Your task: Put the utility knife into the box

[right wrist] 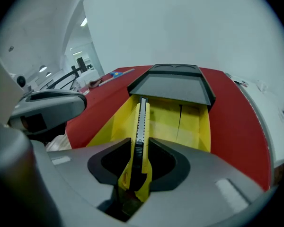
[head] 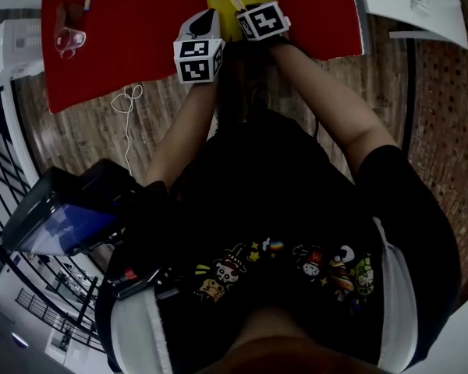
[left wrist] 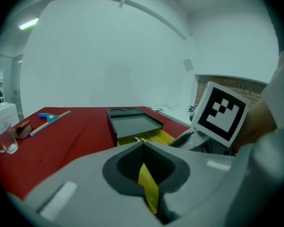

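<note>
While the red table (head: 140, 45) carries the open box (right wrist: 182, 119), the jaws of my left gripper (left wrist: 144, 171) clamp what seems its yellow flap (left wrist: 150, 193) and my right gripper (right wrist: 135, 174) pinches the utility knife (right wrist: 140, 122) over the box, so I'd lower it in, then release.

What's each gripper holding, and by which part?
Right hand-held gripper grips the knife by its handle's rear end. Left hand-held gripper pinches a thin yellow strip, maybe a flap of the box.

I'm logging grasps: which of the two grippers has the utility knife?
The right gripper: it is shut on the yellow knife with its notched track. The left gripper pinches only a plain yellow strip.
</note>
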{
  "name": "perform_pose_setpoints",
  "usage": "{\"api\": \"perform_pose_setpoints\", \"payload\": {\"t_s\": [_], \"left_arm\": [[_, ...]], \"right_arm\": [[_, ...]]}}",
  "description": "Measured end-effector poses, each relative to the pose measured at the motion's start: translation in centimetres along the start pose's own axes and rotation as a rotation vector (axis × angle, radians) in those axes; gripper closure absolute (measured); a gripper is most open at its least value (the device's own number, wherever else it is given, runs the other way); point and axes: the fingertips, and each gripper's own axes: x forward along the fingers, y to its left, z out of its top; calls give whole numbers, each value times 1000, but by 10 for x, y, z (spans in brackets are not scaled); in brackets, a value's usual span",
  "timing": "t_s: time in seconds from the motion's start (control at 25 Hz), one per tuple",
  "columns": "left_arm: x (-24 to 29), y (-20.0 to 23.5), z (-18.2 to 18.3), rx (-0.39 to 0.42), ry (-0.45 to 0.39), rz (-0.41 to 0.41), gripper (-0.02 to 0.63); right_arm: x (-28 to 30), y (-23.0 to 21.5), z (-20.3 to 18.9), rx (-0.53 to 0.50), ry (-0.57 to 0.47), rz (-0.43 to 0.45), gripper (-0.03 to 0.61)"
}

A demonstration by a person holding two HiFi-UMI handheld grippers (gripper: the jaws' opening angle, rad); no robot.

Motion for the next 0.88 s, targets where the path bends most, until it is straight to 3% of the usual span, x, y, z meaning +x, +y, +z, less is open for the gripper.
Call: {"api": "perform_pose_setpoints", "payload": {"t_s": [0.4,0.88], "left_arm": [[2,-1,1,4,8,-1,612],[-2,3,-1,4,11,-6,612]], "right_arm": [[26,-5,-8,-117,142,-18,440],[39,-5,-11,-115,156,-11,436]]}}
